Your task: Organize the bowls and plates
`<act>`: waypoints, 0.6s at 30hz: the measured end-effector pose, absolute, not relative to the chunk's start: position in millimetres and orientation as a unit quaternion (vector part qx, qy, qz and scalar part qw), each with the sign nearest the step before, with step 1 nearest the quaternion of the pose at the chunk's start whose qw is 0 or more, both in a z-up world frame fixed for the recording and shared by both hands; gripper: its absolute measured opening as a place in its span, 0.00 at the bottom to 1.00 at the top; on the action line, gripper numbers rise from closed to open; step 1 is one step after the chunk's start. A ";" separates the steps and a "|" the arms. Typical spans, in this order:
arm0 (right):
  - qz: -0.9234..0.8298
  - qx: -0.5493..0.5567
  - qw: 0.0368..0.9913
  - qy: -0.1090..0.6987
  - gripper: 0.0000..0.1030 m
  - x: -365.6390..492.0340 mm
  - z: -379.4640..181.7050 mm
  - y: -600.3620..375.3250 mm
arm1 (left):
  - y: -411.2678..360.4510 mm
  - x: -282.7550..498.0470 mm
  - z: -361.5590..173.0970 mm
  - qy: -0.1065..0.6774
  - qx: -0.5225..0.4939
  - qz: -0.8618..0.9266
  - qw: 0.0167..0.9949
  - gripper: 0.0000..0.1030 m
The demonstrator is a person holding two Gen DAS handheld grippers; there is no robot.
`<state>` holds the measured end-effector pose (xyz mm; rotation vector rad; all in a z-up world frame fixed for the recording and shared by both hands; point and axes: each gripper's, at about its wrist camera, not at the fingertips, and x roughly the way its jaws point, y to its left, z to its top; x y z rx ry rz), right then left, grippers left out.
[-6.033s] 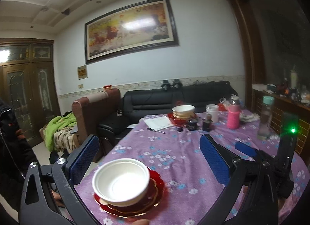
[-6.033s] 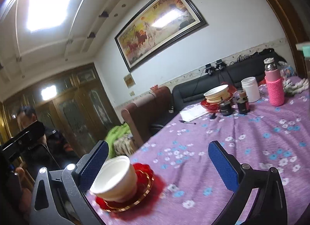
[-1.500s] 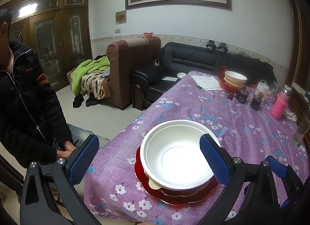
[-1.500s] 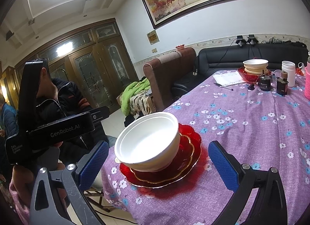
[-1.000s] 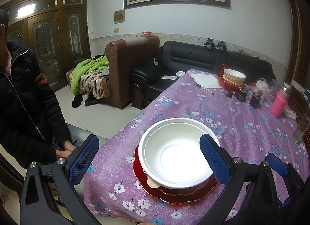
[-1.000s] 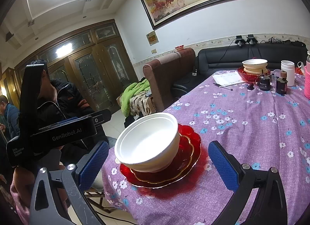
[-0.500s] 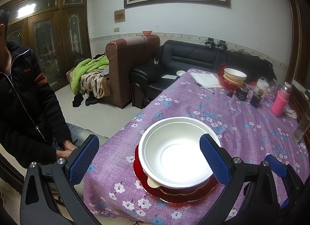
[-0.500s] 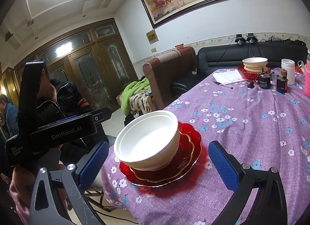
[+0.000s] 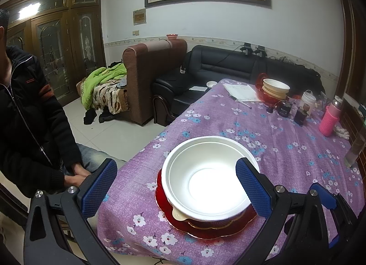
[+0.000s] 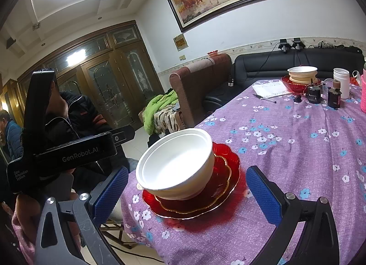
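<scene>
A white bowl [image 9: 205, 178] sits in a cream bowl on red scalloped plates [image 9: 205, 228] at the table's near-left corner. My left gripper [image 9: 176, 185] hangs open above and around the bowl, its blue pads apart from the rim. My right gripper [image 10: 186, 193] is open too, low in front of the same white bowl [image 10: 176, 164] and red plate [image 10: 219, 196], touching neither. The left gripper's black body [image 10: 64, 150] shows to the left. A second stack of bowls [image 9: 274, 86] on a red plate stands at the far end, also visible as the far stack [image 10: 302, 73].
The purple flowered tablecloth [image 9: 263, 132] drops off just left of the stack. A seated person [image 9: 29, 116] in a black jacket is close on the left. A notebook [image 9: 240, 91], dark jars [image 9: 299, 114], white jar [image 10: 340, 82] and pink bottle [image 9: 329, 118] stand at the far end.
Over six seconds both grippers came up close to the near stack, the left one now looking down into the bowl. In the last second almost nothing has moved.
</scene>
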<state>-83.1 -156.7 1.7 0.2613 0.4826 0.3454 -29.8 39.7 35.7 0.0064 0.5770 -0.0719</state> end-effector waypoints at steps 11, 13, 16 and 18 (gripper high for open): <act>0.172 0.126 0.947 0.240 1.00 -83.9 1.4 -154.4 | 37.8 -29.7 35.4 0.286 0.004 -0.038 0.958 1.00; 0.172 0.126 0.947 0.240 1.00 -84.0 1.4 -154.3 | 37.2 -29.4 35.0 0.286 0.004 -0.039 0.957 1.00; 0.173 0.124 0.947 0.240 1.00 -83.8 1.8 -154.0 | 37.0 -29.3 34.7 0.287 0.003 -0.040 0.957 1.00; 0.174 0.124 0.947 0.240 1.00 -83.4 1.7 -153.2 | 36.1 -28.8 34.1 0.288 0.003 -0.041 0.957 1.00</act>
